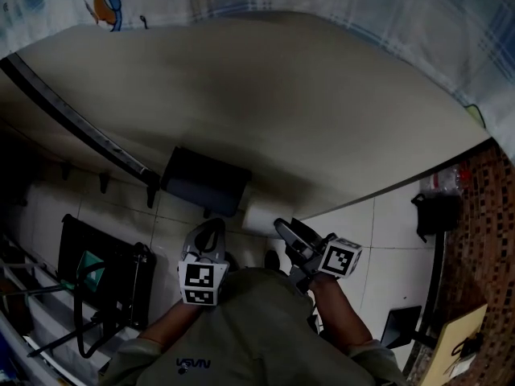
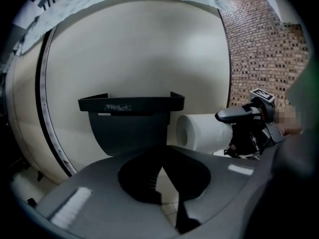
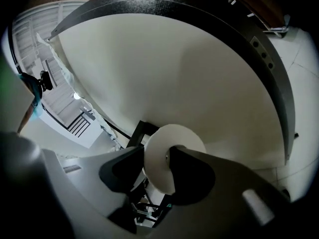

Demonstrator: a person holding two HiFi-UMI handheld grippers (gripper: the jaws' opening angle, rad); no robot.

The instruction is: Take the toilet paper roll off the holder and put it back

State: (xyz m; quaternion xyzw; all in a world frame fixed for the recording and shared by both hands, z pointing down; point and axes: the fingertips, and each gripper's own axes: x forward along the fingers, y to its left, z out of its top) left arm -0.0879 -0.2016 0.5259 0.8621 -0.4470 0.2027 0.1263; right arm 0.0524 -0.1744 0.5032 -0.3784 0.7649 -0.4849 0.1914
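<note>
Gripped roll (image 2: 204, 131) w/ R hand-held gripper (image 3: 157, 157) at its free end beside holder (image 2: 130, 123), prob. to slide it off, w/ L hand-held gripper (image 2: 160, 168) clenched, empty, facing holder.

In my head view, the toilet paper roll (image 1: 259, 218) sits right of the holder (image 1: 205, 181), between the fingers of the right gripper (image 1: 282, 230).
</note>
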